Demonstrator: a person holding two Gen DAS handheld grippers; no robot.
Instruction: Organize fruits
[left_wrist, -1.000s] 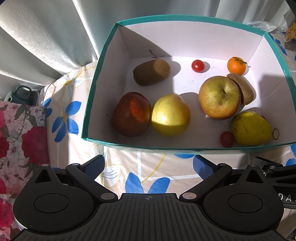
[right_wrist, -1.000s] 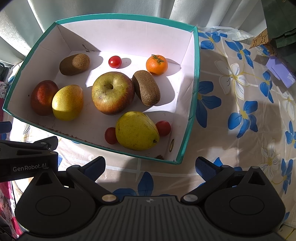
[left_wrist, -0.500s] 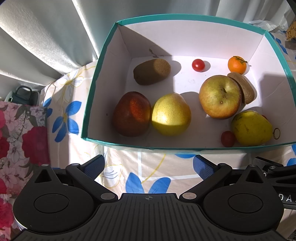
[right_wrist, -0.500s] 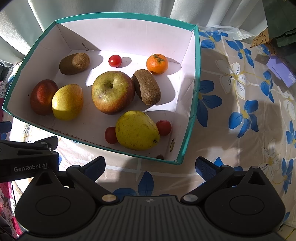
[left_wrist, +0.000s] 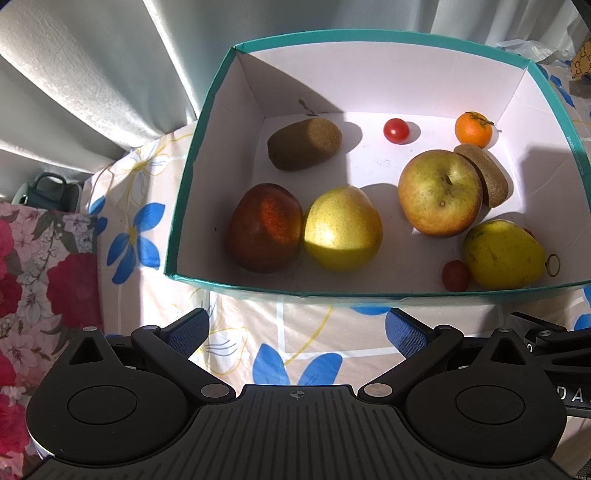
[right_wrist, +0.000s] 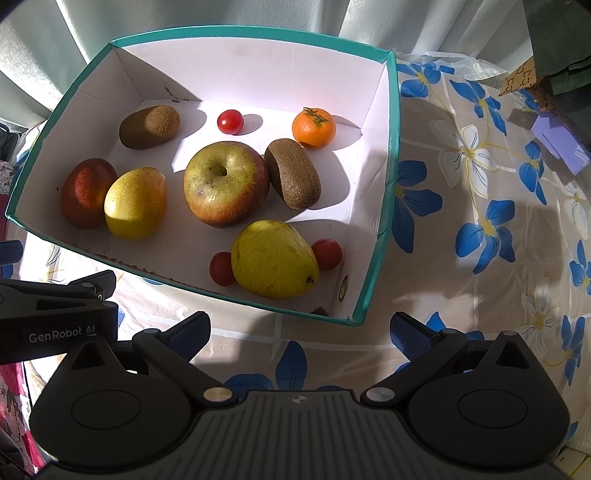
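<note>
Almost no movement is recorded since the earlier frames: the box and the fruit in it are found in the same places, and both tools are held as before, short of the box.

The left tool (left_wrist: 295, 328) is held open, nothing between its fingers, above the flowered cloth (left_wrist: 295, 343) on the bench just in front of the near wall of the box (left_wrist: 369, 291). The right tool (right_wrist: 301, 328) is likewise open and unloaded, positioned near the box's near right corner.

All fruit is located inside the teal-rimmed box. A red apple (right_wrist: 86, 192) and a yellow pear (right_wrist: 135, 201) are seen touching at the left. A kiwi (right_wrist: 149, 126) is placed at the back left. A large apple (right_wrist: 226, 183) is located in the middle, with a second kiwi (right_wrist: 292, 178) resting against its right side. A mandarin (right_wrist: 314, 128) and a cherry tomato (right_wrist: 229, 122) are placed near the back wall. A second pear (right_wrist: 273, 260) is found at the near right, flanked by two cherry tomatoes (right_wrist: 221, 268).
</note>
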